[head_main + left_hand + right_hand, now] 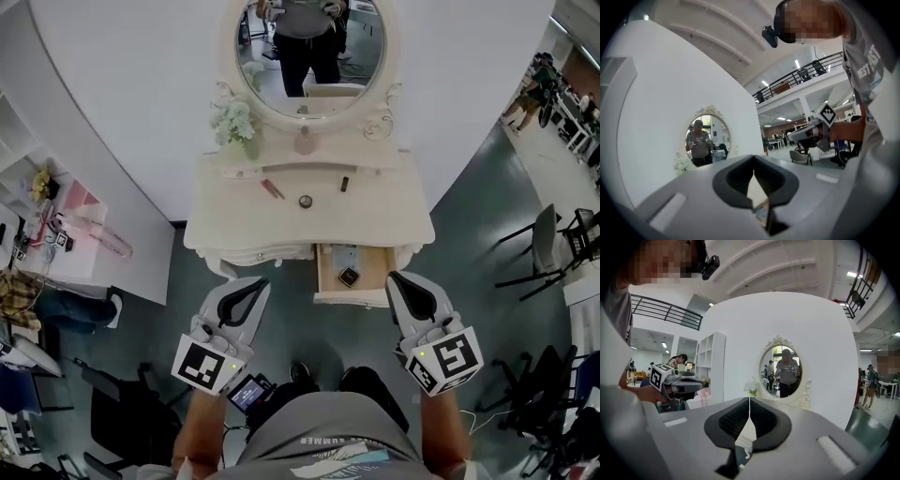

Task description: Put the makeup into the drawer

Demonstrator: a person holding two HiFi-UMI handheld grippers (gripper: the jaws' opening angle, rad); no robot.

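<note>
While the drawer [371, 273] stands open with one dark compact [349, 276] already inside, three makeup pieces lie on the counter [234, 223] — a pink stick [272, 188], a round pot [306, 201] and a dark tube [344, 184]. Left claw [253, 282] and right claw [397, 278] are both closed tip to tip, holding nothing, short of the counter — task looks partly done.

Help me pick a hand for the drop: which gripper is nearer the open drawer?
Right. The right gripper sits close beside the right side of the open drawer; the left gripper is farther off, to the drawer's left.
</note>
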